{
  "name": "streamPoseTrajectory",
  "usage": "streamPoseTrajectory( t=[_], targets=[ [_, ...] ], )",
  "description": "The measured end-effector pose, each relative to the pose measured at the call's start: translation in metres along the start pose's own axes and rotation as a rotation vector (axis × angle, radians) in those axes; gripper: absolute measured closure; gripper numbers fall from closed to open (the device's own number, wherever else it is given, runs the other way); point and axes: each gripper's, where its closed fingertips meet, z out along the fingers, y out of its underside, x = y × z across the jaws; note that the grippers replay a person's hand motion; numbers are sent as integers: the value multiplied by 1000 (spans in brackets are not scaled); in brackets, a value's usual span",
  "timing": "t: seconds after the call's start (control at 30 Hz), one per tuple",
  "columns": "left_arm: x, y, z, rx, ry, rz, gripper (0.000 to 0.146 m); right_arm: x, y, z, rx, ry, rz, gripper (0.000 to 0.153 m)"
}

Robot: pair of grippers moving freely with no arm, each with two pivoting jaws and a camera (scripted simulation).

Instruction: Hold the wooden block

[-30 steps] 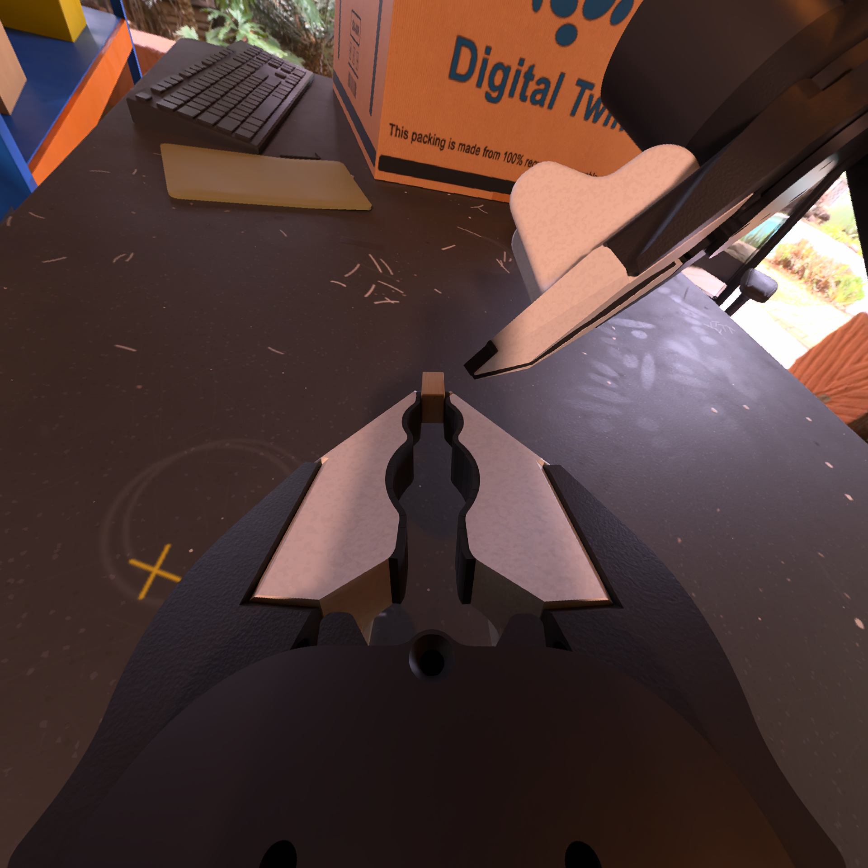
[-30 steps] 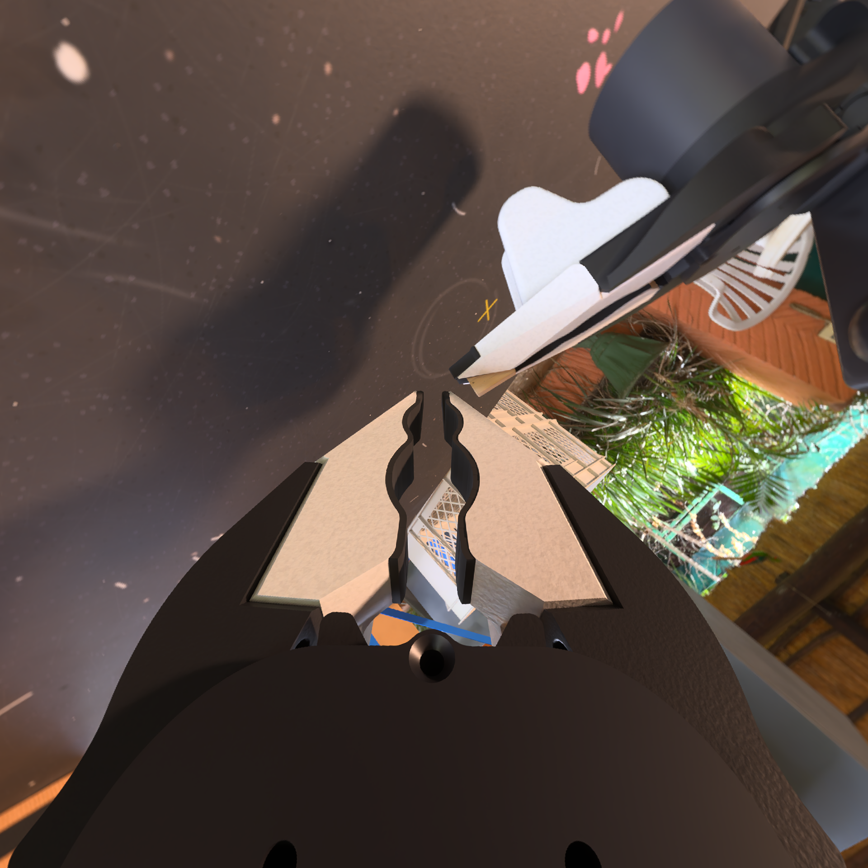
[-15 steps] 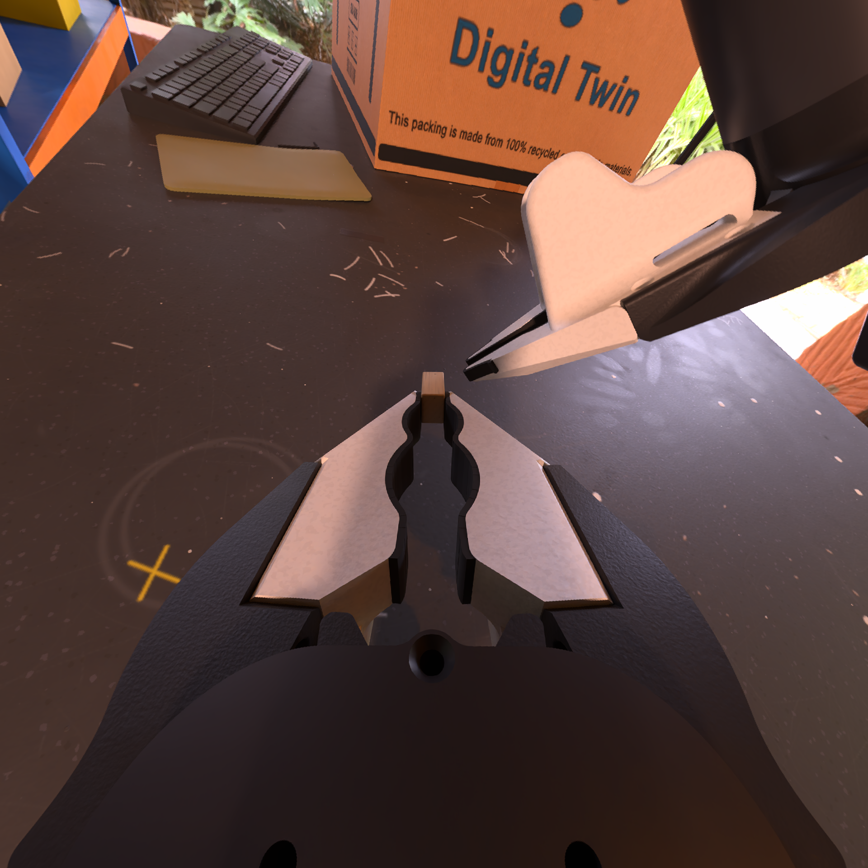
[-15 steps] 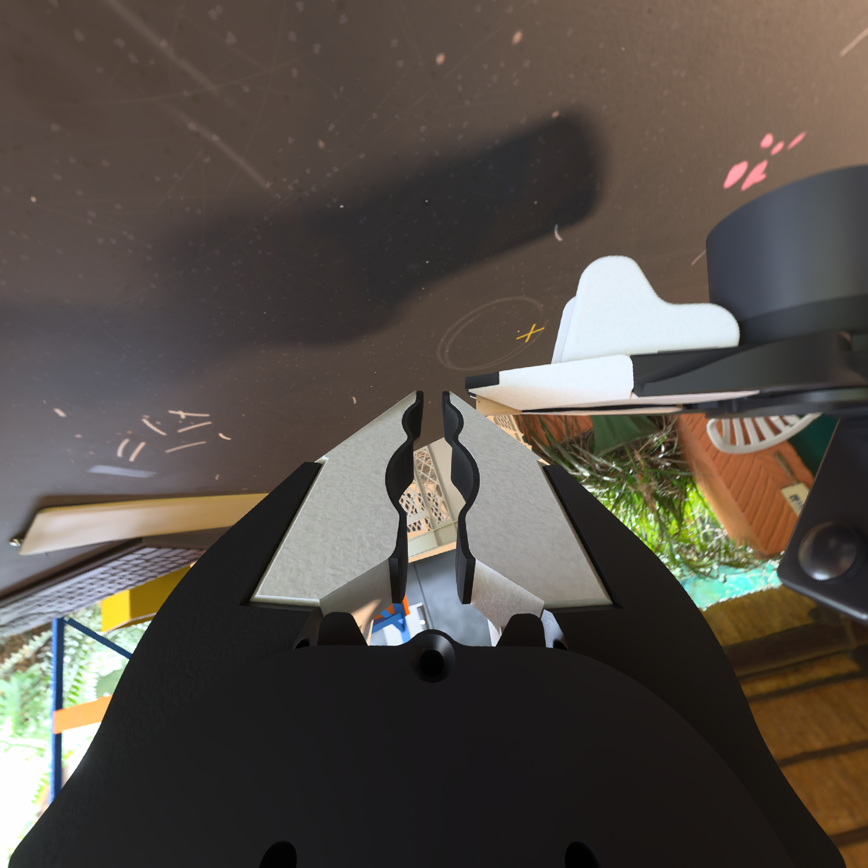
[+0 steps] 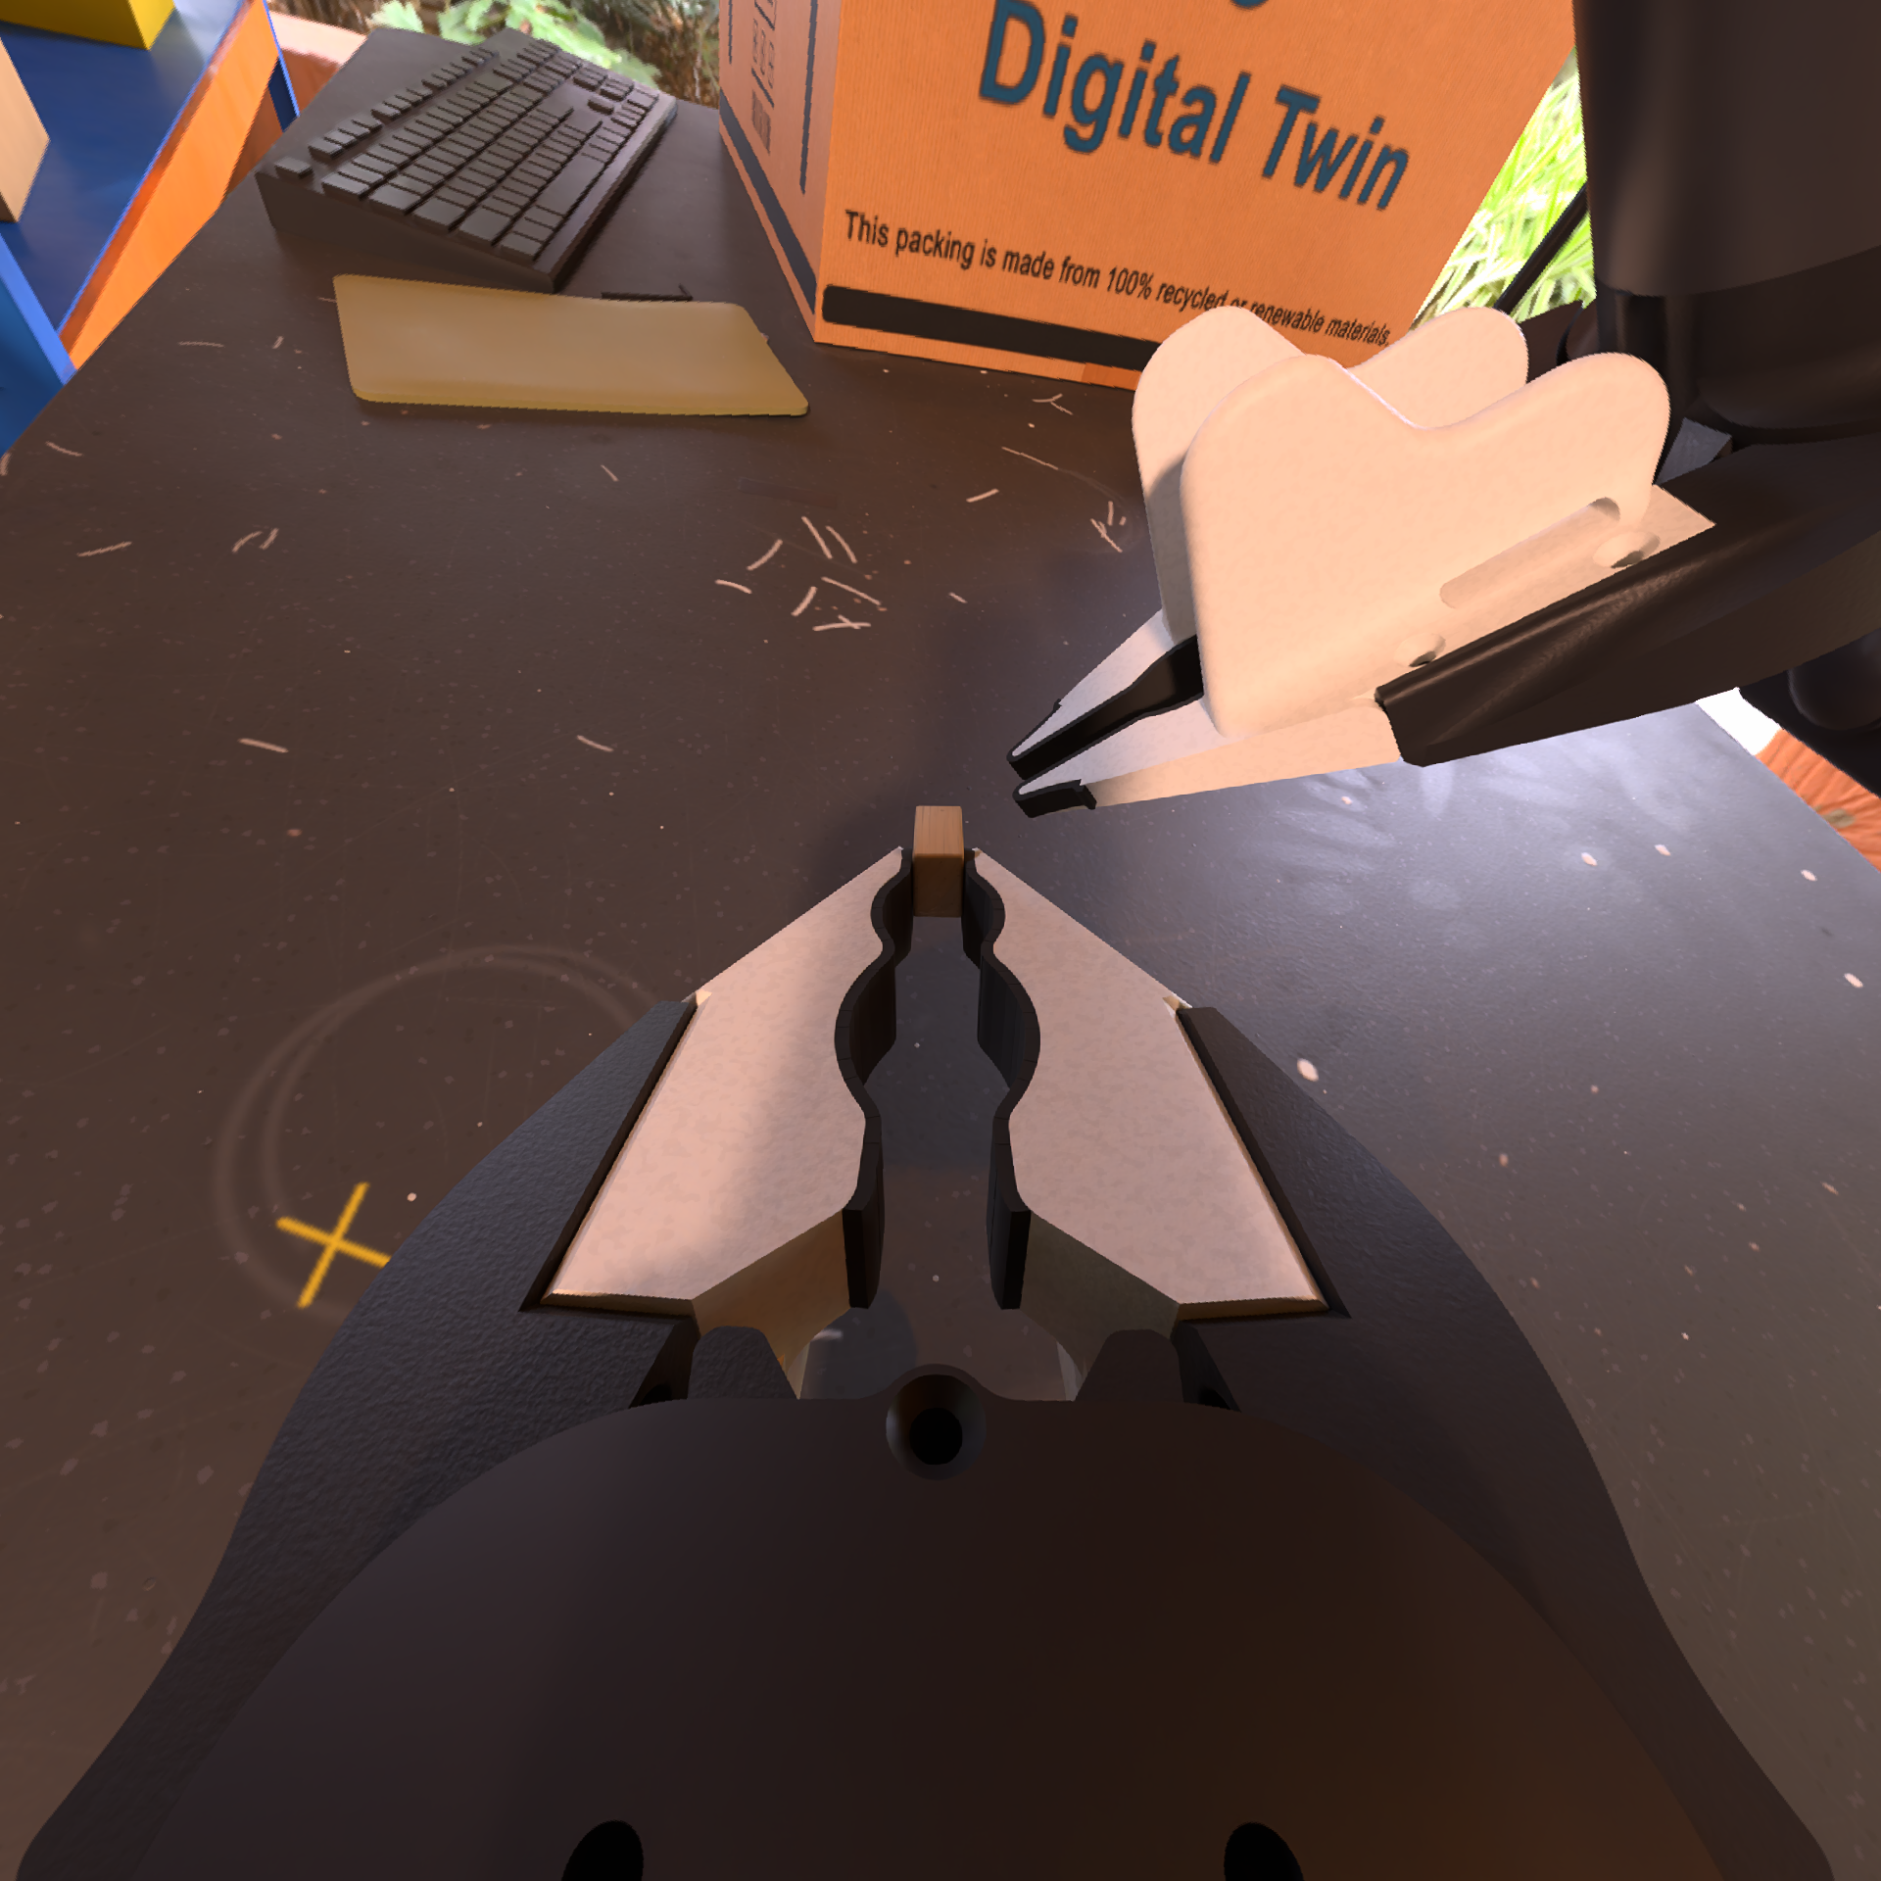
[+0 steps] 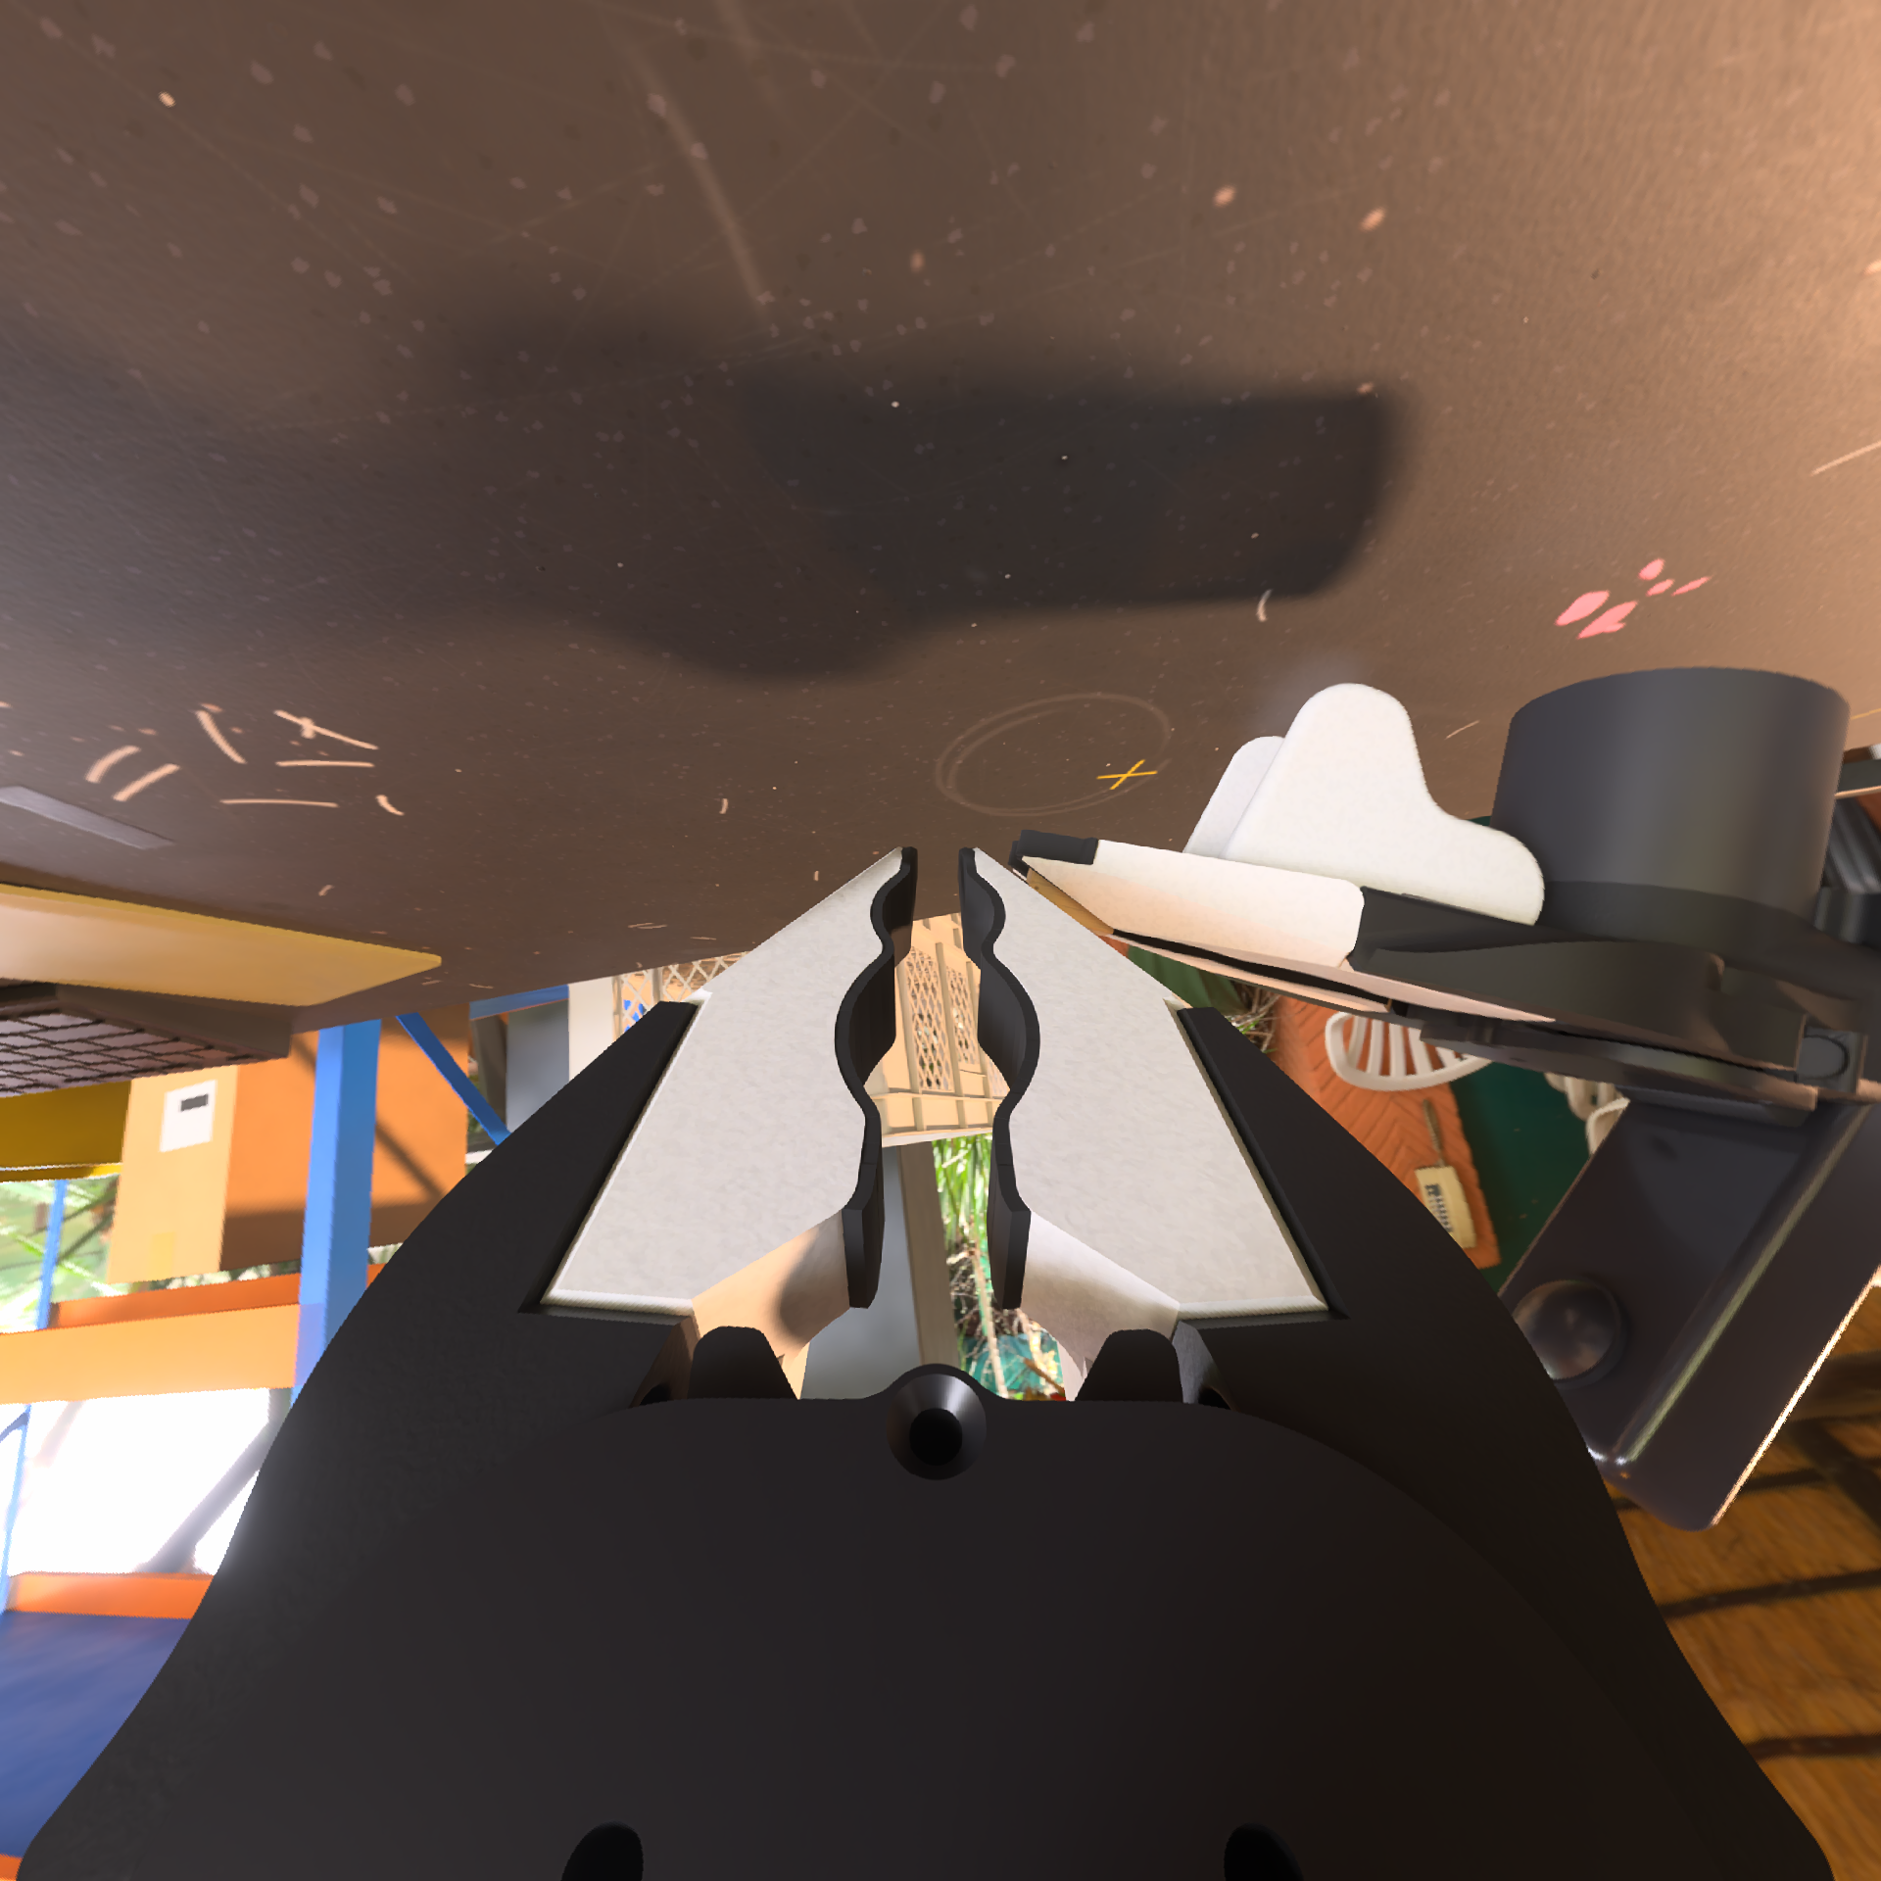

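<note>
Only left wrist view shows wooden block [image 5: 937, 860] in left gripper [image 5: 937, 865].

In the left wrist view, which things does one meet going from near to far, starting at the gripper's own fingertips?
left gripper, shut on the wooden block → pale yellow pad → black keyboard
</note>
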Motion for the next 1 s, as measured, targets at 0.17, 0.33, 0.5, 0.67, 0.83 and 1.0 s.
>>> streamPoseTrajectory(
  t=[0.17, 0.33, 0.5, 0.67, 0.83, 1.0],
  targets=[
    [0, 2, 2, -15, -11, 9, 138, -2, -3, 2, 6, 8, -49, 145],
    [-1, 0, 1, -1, -4, -6, 138, 3, -5, 4, 10, 17, -61, 145],
    [0, 0, 0, 2, 0, -3, 138, 3, -4, 2, 17, -2, -71, 145],
    [0, 0, 0, 0, 1, -3, 138, 2, -3, 3, 27, -4, -90, 145],
    [4, 0, 0, -1, 16, 26, 138, 3, 0, 1, 31, 4, -88, 145],
    [4, 2, 2, -17, 1, 46, 138, 2, -2, 4, 39, 3, -96, 145]
  ],
)
